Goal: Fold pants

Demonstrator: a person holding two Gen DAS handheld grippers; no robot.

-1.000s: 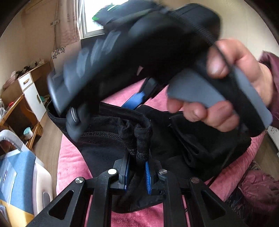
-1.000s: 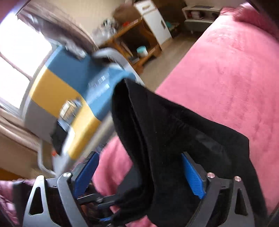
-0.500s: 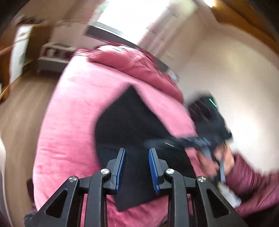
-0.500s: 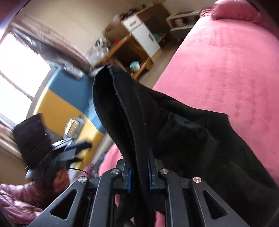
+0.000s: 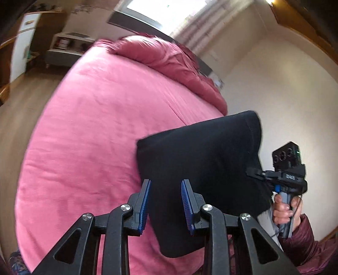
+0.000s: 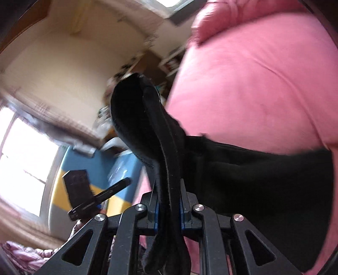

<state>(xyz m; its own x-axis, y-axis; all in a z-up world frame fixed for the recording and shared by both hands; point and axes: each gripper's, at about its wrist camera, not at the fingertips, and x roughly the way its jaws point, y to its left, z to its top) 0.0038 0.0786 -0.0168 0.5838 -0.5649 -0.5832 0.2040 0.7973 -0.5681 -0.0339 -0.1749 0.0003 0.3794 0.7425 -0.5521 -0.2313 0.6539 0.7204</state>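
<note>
While the black pants [image 5: 202,160] hang half in the air over the pink bed [image 5: 95,131], one end is lifted up on the right side and the rest drops down toward the near edge of the bed. From the right wrist camera the pants [image 6: 253,169] spread out to the right across the bed cover [image 6: 253,84], and a thick folded edge stands up tall in the middle.

The right gripper [image 6: 168,213] is clenched tight on that folded edge (its blue pads press the cloth from both sides). From the left wrist camera this same gripper [image 5: 256,173] shows at the right, with a hand [image 5: 285,211] in a dark red puffy sleeve [image 5: 304,249] wrapped around its handle.

The left gripper [image 5: 165,203] is released: its jaws have just been opening, its blue pads stand apart, and the pants lie beyond them with nothing pinched.

Far behind the bed there is a bunched pink quilt [image 5: 169,57], a bright window [image 5: 154,10] and a wooden floor [image 5: 25,91].
</note>
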